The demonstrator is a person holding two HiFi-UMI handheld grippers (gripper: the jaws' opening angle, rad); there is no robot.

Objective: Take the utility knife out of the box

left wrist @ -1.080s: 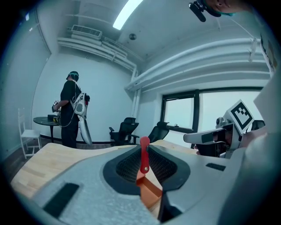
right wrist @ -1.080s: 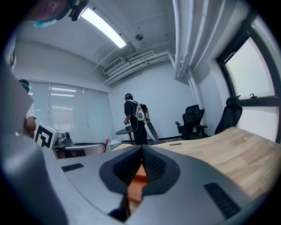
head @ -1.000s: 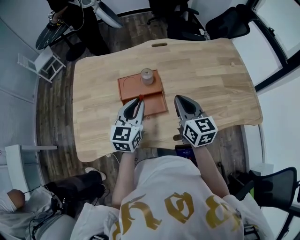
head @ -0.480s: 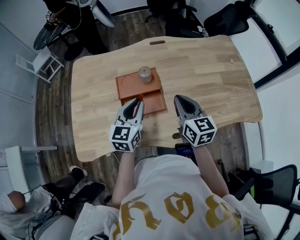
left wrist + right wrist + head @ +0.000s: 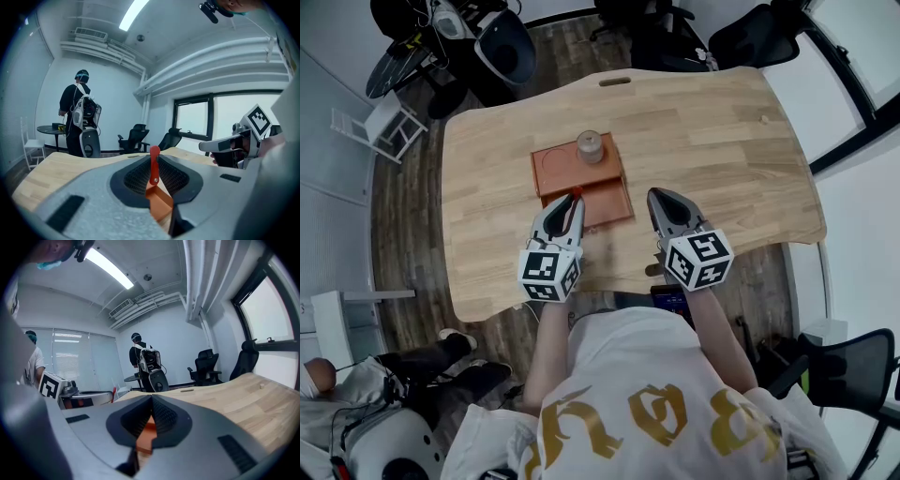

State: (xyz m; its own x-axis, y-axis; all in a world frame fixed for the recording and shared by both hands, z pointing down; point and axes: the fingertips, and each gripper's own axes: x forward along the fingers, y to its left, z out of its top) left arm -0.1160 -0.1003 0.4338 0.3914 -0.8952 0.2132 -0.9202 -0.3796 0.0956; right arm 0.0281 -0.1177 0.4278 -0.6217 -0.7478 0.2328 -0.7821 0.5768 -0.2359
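A slim red utility knife (image 5: 153, 168) stands upright between the jaws of my left gripper (image 5: 155, 158), which is shut on it. In the head view the utility knife (image 5: 577, 193) shows as a red tip at the left gripper (image 5: 573, 201), just over the near edge of the shallow orange-brown box (image 5: 555, 170). The box lies open on the wooden table (image 5: 712, 141). My right gripper (image 5: 662, 198) hovers to the right of the box with its jaws shut and nothing between them; the right gripper (image 5: 151, 401) shows its pads meeting.
A small grey cylinder (image 5: 590, 147) stands at the box's far edge. Both grippers are near the table's front edge (image 5: 609, 286). Office chairs (image 5: 759, 37) and a person with equipment (image 5: 80, 117) are beyond the table's far side.
Neither gripper has moved, and the knife stays in the left jaws. The people around the table's far and near left have shifted.
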